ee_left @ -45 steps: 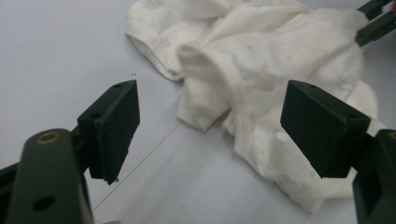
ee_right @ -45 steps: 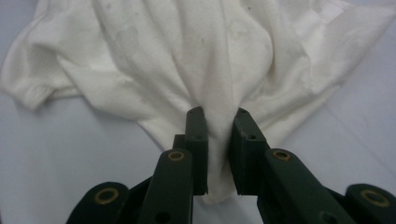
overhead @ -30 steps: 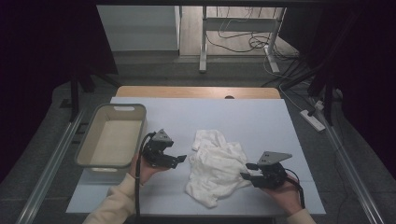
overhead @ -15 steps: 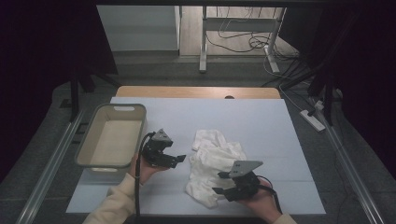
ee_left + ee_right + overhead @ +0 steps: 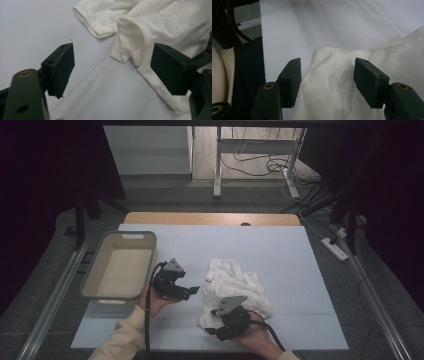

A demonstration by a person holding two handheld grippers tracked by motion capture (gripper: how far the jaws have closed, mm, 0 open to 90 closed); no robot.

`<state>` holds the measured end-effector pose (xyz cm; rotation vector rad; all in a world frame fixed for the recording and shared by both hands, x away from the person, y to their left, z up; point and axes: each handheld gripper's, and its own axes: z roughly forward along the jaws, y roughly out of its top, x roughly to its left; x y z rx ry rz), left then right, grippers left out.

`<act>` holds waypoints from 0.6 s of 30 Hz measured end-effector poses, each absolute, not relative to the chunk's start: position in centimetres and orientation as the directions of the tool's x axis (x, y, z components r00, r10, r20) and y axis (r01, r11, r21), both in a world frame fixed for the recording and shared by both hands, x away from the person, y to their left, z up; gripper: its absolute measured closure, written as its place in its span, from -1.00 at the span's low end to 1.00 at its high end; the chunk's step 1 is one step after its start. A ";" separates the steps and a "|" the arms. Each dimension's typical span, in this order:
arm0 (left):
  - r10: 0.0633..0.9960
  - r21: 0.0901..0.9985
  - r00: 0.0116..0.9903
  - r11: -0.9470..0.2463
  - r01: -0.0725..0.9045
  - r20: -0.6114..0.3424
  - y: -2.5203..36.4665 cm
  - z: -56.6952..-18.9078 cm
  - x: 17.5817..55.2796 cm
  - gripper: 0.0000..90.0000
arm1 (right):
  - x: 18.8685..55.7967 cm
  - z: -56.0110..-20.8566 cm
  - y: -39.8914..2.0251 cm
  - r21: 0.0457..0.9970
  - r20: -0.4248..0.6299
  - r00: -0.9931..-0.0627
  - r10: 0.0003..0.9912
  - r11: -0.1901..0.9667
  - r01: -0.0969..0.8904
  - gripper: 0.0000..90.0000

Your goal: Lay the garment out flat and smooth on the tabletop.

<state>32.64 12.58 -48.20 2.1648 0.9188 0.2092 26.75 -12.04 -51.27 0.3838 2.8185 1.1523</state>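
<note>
Over the near-left corner of the shirt (image 5: 235, 285) we have the right gripper (image 5: 214, 329), jaws just widened, empty; left gripper (image 5: 192, 291) wide open beside it.

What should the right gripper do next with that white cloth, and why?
Probably lower and close on the hem: the right gripper, whose jaws have just been opening, straddles the seamed edge of the white cloth without pinching it, while the left gripper waits open beside it.

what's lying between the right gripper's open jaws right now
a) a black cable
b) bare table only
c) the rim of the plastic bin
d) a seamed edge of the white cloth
d: in the right gripper view the white cloth with its stitched seam lies between the open jaws of the right gripper, and the pads do not press on it.
</note>
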 end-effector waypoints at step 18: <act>0.674 0.702 0.728 -0.457 0.546 -0.128 12.6 -48.3 32.7 -0.55 | 26.2 -52.4 -11.0 0.641 -0.054 -0.970 0.239 0.753 0.150 0.59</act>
